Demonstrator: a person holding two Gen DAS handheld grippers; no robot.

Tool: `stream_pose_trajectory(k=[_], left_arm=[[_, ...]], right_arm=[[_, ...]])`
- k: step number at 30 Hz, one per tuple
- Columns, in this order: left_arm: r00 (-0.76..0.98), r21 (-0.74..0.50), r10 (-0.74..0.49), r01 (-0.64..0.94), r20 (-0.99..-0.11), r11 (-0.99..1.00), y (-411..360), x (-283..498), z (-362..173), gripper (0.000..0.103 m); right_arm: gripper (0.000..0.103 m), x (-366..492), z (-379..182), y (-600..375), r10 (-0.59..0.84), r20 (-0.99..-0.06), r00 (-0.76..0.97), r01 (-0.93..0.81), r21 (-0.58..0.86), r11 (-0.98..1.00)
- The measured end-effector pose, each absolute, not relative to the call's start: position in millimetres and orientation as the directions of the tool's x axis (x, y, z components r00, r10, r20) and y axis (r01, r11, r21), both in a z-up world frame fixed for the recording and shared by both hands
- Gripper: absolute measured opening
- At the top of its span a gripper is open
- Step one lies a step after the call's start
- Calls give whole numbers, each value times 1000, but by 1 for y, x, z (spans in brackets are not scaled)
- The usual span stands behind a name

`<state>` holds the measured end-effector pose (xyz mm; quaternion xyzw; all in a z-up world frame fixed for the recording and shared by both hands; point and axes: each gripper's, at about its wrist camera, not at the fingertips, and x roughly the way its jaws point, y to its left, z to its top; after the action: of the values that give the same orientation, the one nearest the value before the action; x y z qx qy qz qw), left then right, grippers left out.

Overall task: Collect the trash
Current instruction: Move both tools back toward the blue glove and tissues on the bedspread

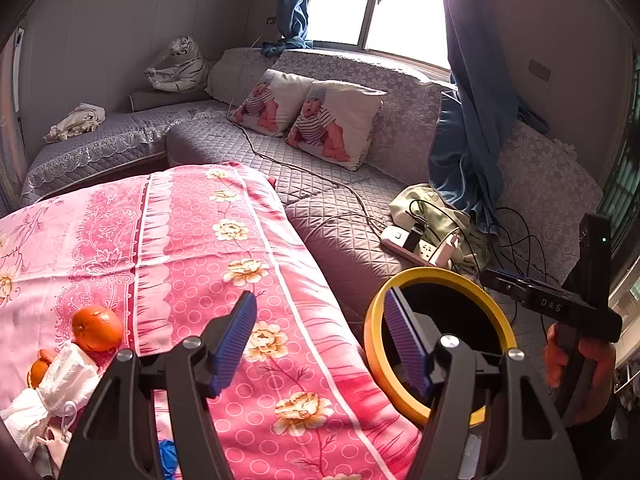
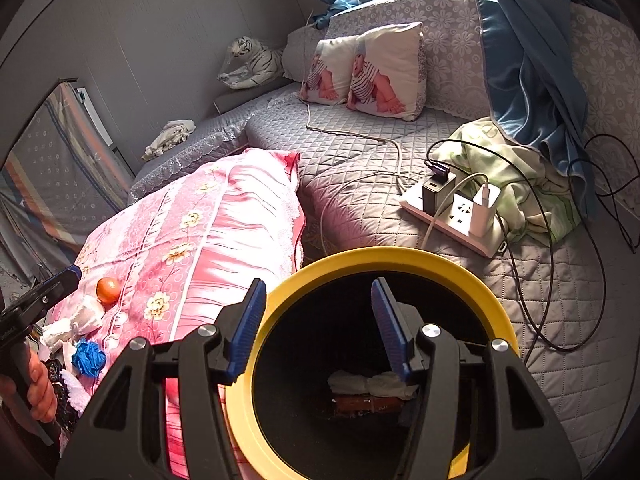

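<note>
a: what's the room like?
b: grey panelled walls (image 1: 120,8), a bright window (image 1: 376,4) at the back with blue curtains (image 1: 468,92) hanging beside it.
a: furniture?
b: a grey quilted corner sofa (image 1: 320,184) under the window, two printed cushions (image 1: 312,118) against its floral backrest, and a toy white tiger (image 1: 180,65) in the corner. daylight falls across the seat.

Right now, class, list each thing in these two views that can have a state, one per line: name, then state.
left gripper: open, nothing between the fingers
right gripper: open, straddling the bin's rim
yellow-rimmed bin: uncovered, some trash inside
power strip: chargers plugged in
orange: whole, unpeeled
curtain: drawn aside
</note>
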<state>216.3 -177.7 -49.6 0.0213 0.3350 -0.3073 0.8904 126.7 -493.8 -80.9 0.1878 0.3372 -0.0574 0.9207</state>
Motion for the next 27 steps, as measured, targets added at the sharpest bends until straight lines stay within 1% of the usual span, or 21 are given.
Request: stream_pose_trajectory(k=[14, 27], left_arm=[[746, -97, -353, 365, -564, 926, -44, 218, -16, 63], [767, -95, -241, 230, -594, 969, 39, 210, -31, 63]], right_arm=[[52, 168, -43, -387, 168, -607, 777, -5, 261, 965], [53, 190, -37, -282, 298, -626, 721, -216, 205, 954]])
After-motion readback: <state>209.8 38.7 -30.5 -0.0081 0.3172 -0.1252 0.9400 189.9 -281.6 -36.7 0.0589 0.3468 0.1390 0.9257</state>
